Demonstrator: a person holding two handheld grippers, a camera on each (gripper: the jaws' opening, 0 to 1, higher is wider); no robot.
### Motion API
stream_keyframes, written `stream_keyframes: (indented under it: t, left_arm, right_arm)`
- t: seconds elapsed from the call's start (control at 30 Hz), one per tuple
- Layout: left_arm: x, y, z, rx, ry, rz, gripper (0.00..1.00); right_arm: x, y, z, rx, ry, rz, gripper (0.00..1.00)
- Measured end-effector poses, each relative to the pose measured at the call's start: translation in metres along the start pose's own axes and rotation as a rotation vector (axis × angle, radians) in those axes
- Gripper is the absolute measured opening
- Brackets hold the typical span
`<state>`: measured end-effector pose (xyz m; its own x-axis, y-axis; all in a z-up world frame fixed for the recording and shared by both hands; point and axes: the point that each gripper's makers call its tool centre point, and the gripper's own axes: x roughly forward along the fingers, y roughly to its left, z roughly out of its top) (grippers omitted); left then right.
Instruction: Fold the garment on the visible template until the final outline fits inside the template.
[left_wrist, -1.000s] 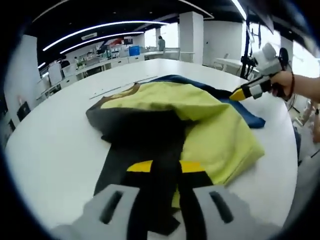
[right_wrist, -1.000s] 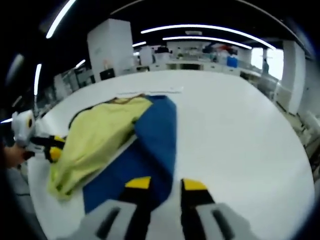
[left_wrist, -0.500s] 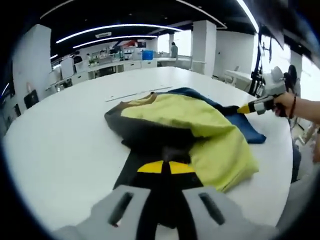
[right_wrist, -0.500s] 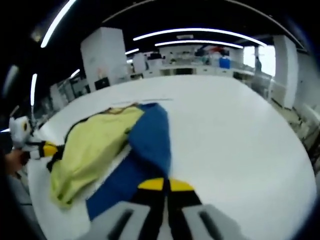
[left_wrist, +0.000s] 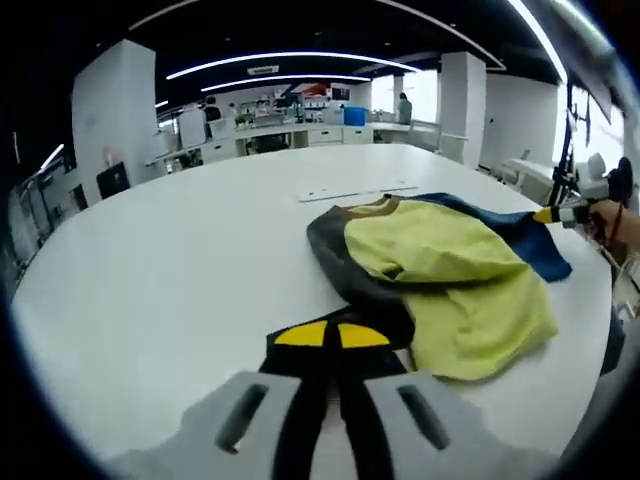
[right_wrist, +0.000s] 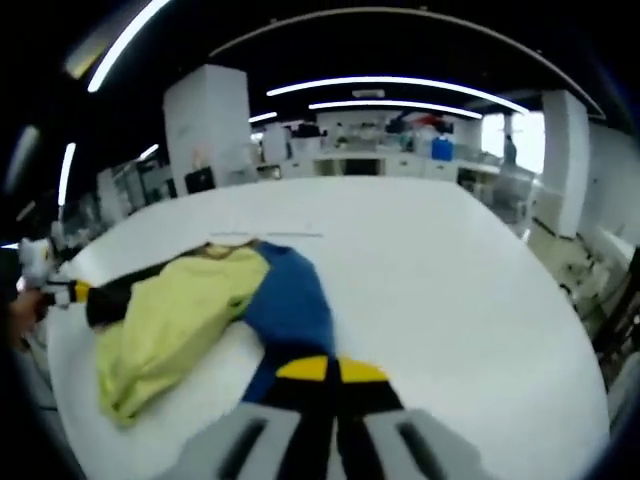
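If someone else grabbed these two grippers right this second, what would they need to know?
Left gripper: shut on the garment's black part.
Right gripper: shut on the garment's blue part.
Garment: bunched on the white table, yellow side up, stretched between the two grippers. A thin pale strip lies beyond it; I cannot tell whether that is the template.
Done: both ends gripped.
Left: lay it flat, fold it neatly and check the outline against the template.
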<state>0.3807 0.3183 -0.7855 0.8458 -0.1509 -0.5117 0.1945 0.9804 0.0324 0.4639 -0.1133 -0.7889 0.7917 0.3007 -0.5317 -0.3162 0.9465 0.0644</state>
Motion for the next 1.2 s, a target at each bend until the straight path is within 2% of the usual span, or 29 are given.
stream_keyframes:
  t: [0.2, 0.43, 0.53, 0.77, 0.87, 1.1, 1.2]
  left_arm:
    - [0.0, 0.023, -0.008, 0.03, 0.031, 0.053, 0.0]
    - [0.002, 0.046, -0.02, 0.021, 0.063, 0.111, 0.0]
    - [0.004, 0.054, -0.018, 0.01, 0.044, 0.107, 0.0]
    - [0.006, 0.076, -0.023, 0.053, 0.074, 0.17, 0.0]
    - [0.005, 0.086, -0.025, 0.037, 0.083, 0.199, 0.0]
    - [-0.002, 0.117, -0.032, -0.076, 0.094, 0.314, 0.0]
    - [-0.008, 0.129, -0.036, -0.083, 0.099, 0.349, 0.0]
  right_arm:
    - [-0.002, -0.013, 0.01, -0.013, -0.009, -0.022, 0.0]
    - [0.002, -0.034, 0.021, -0.027, -0.013, -0.061, 0.0]
    - [0.004, -0.044, 0.025, -0.035, -0.011, -0.078, 0.0]
    - [0.012, -0.059, 0.031, -0.022, -0.004, -0.106, 0.0]
    - [0.017, -0.065, 0.032, -0.016, 0.008, -0.114, 0.0]
    - [0.016, -0.069, 0.032, -0.01, 0.016, -0.13, 0.0]
    - [0.017, -0.071, 0.033, -0.014, 0.013, -0.133, 0.0]
